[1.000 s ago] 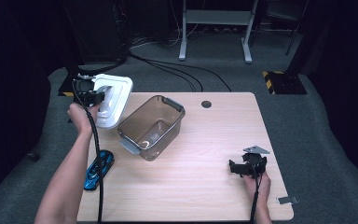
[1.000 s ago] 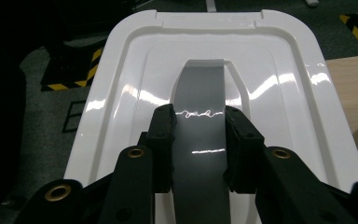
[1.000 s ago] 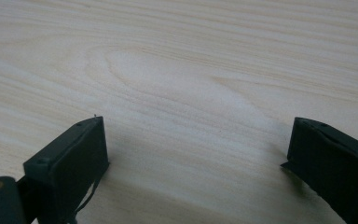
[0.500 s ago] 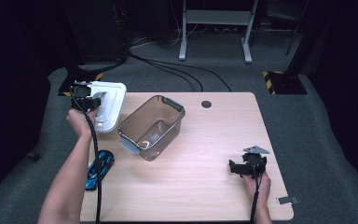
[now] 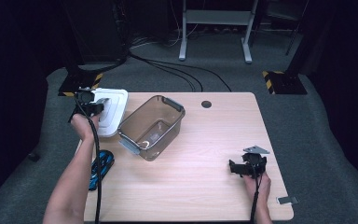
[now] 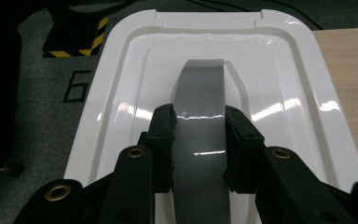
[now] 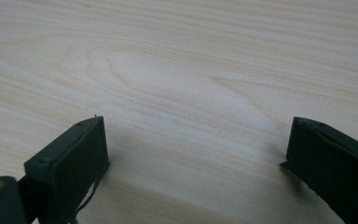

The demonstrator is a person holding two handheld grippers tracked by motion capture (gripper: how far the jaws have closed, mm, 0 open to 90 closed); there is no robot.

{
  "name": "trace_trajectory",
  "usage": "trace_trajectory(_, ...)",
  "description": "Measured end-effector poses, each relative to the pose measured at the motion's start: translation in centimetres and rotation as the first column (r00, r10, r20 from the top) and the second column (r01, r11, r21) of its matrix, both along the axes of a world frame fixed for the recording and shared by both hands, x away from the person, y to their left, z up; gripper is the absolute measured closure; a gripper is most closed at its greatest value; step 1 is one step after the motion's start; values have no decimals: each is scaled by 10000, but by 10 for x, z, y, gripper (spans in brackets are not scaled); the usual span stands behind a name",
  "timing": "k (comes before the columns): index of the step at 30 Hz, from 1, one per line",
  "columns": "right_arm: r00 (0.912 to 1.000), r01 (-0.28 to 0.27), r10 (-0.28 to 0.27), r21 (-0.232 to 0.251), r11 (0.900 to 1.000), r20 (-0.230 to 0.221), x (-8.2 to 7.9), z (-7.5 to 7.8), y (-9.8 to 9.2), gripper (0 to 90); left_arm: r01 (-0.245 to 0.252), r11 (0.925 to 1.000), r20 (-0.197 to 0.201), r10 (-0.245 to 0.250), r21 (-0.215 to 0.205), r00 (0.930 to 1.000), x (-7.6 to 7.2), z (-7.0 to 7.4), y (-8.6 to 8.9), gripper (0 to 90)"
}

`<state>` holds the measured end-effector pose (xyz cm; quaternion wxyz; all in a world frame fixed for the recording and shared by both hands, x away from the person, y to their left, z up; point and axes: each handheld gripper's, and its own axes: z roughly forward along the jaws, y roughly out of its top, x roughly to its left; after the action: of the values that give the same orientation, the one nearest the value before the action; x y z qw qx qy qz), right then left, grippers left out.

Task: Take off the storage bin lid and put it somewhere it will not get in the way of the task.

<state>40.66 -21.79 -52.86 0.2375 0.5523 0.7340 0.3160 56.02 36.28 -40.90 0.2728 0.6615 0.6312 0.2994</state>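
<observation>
Where carpet [image 6: 42, 93] meets white lid [image 6: 279, 74], taped "6" [image 6: 77, 85]

- We see a light wooden table [image 5: 205, 140] with a round dark cable hole [image 5: 206, 104]; grey carpet [image 5: 317, 140] lies around it
- Beyond it we make out a metal frame's legs [image 5: 214, 32]; black cables [image 5: 177, 74] cross the floor
- Yellow-black striped blocks [image 5: 279, 83] sit on the carpet; the room behind is dark

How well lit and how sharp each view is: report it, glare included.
High view: the table is lit and its surroundings are dark. Left gripper view: sharp, with glare streaks on the white lid and its grey handle. Right gripper view: even light, soft shadows under the right tool.
</observation>
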Motion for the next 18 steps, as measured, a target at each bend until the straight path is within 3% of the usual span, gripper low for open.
trace_trajectory(18, 10000, -45, 45, -31, 10000, 1, 0, 0, 0, 47, -12, 9992, -602, -13, -401, 9982, 5, -34, 3, 674)
